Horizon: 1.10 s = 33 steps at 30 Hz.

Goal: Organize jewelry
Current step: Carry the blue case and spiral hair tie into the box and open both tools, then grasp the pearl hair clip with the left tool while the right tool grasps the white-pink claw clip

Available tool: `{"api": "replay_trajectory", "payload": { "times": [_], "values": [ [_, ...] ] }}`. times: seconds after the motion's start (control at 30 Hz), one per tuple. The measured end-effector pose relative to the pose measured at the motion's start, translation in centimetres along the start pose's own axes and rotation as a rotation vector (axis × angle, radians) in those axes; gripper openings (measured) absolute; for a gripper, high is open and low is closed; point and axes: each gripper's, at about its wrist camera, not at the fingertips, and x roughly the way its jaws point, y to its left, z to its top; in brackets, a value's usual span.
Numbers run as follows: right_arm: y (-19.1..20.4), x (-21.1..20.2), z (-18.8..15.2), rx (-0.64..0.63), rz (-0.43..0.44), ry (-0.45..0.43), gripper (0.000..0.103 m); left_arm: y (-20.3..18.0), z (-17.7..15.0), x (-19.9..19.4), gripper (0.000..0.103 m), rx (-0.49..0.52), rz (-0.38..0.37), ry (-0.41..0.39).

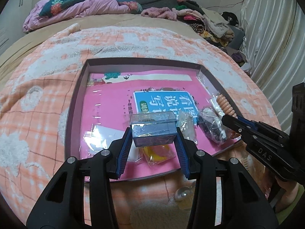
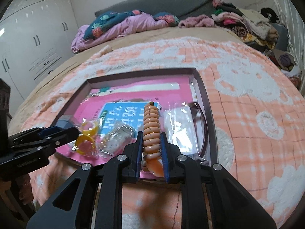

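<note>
My left gripper (image 1: 154, 133) is shut on a small clear plastic box (image 1: 153, 130) and holds it over the shallow tray (image 1: 76, 87). My right gripper (image 2: 151, 135) is shut on a peach beaded bracelet (image 2: 151, 126), which sticks out forward over the tray's right part. In the left wrist view the bracelet (image 1: 225, 105) and the right gripper (image 1: 231, 123) show at right. Yellow and pink rings in a clear bag (image 1: 158, 153) lie below the box. A bag of silver jewelry (image 2: 119, 136) and a dark bagged item (image 1: 211, 126) lie on the pink book (image 1: 106, 105).
The tray (image 2: 207, 103) lies on a peach and white blanket (image 2: 247, 95) on a bed. A flat clear bag (image 2: 179, 124) and glasses (image 2: 200, 118) are at the tray's right side. Piled clothes (image 2: 247, 22) and a quilt (image 2: 118, 28) lie at the far end. A wardrobe (image 2: 38, 38) stands to the left.
</note>
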Motion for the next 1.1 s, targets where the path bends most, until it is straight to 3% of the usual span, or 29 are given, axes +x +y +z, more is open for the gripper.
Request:
{"api": "replay_trajectory", "payload": {
  "times": [0.03,0.1,0.13,0.3,0.5,0.7,1.1],
  "values": [
    [-0.2,0.0,-0.1,0.011,-0.003,0.002,0.025,0.0,0.0,0.0,0.036,-0.002,0.002,0.001],
    [-0.6,-0.3,-0.1,0.023,-0.003,-0.008,0.05,0.1,0.0,0.0,0.037,-0.005,0.006,0.003],
    [-0.8,-0.8,-0.2,0.031,-0.009,-0.026,0.054,0.1,0.0,-0.1,0.038,-0.007,0.006,0.002],
    [-1.4,-2.6,-0.6,0.043,-0.013,-0.052,0.059,0.0,0.1,-0.9,0.06,-0.011,0.016,-0.013],
    [-2.1,-5.7,-1.8,0.076,-0.019,-0.079,0.068,-0.6,-0.3,-2.5,0.075,0.003,0.018,-0.034],
    [-2.4,-8.3,-2.5,0.091,-0.021,-0.102,0.074,-0.9,-0.9,-4.5,0.085,0.002,0.021,-0.063],
    [-2.4,-10.8,-5.9,0.069,-0.059,-0.059,0.08,-1.2,-3.6,-5.9,0.093,-0.002,0.033,-0.042]
  ]
}}
